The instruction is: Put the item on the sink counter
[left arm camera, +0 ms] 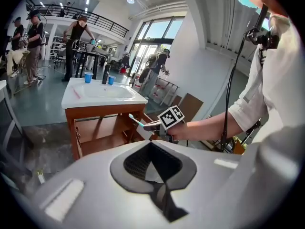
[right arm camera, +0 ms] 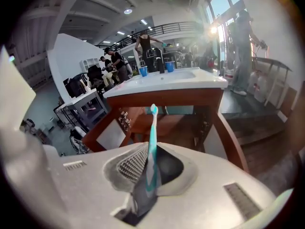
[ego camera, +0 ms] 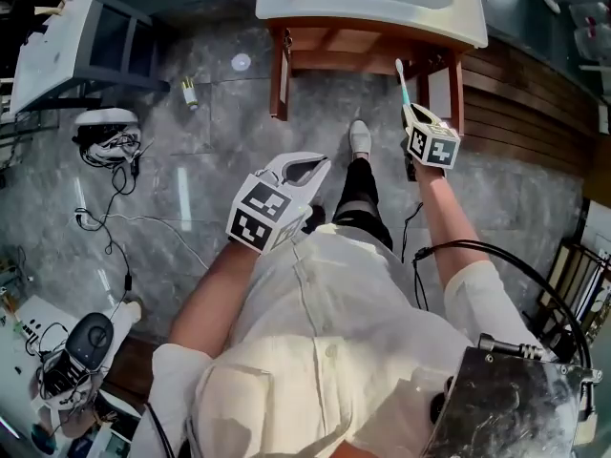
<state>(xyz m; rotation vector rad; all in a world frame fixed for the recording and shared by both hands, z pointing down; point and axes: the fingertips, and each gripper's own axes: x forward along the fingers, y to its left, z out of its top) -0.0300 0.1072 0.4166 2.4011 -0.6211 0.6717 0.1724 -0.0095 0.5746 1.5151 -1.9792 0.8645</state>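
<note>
Head view: a right gripper (ego camera: 412, 113) is being held out at right of centre, jaws being kept clamped on a teal-and-white toothbrush (ego camera: 402, 82). The brush is sticking up toward the top of the frame, its head ending just below the sink counter (ego camera: 458, 17), not touching it. The white counter is being carried on a brown wooden stand (ego camera: 280, 74) at top centre. A left gripper (ego camera: 304, 168) is being held lower, near the middle of the frame, well apart from the counter. A grey stone floor (ego camera: 220, 113) is being shown below, with cables (ego camera: 105, 141) at left.

Left gripper view: the left gripper (left arm camera: 152, 147) is being shown with its jaws closed together, nothing between them. Beyond them, right of centre, the right gripper (left arm camera: 151, 126) is being seen with the toothbrush (left arm camera: 135, 120) pointing toward the upper left, short of the sink counter (left arm camera: 102, 98). Blue cups (left arm camera: 88, 77) are being seen on the counter's far edge; people are standing in the background.

Right gripper view: the right gripper (right arm camera: 148, 149) is being shown gripping the toothbrush (right arm camera: 153, 137) by its lower handle, bristle end up at centre. The sink counter (right arm camera: 167, 82) is being framed above and behind the brush head, blue cups (right arm camera: 143, 71) at its back.
</note>
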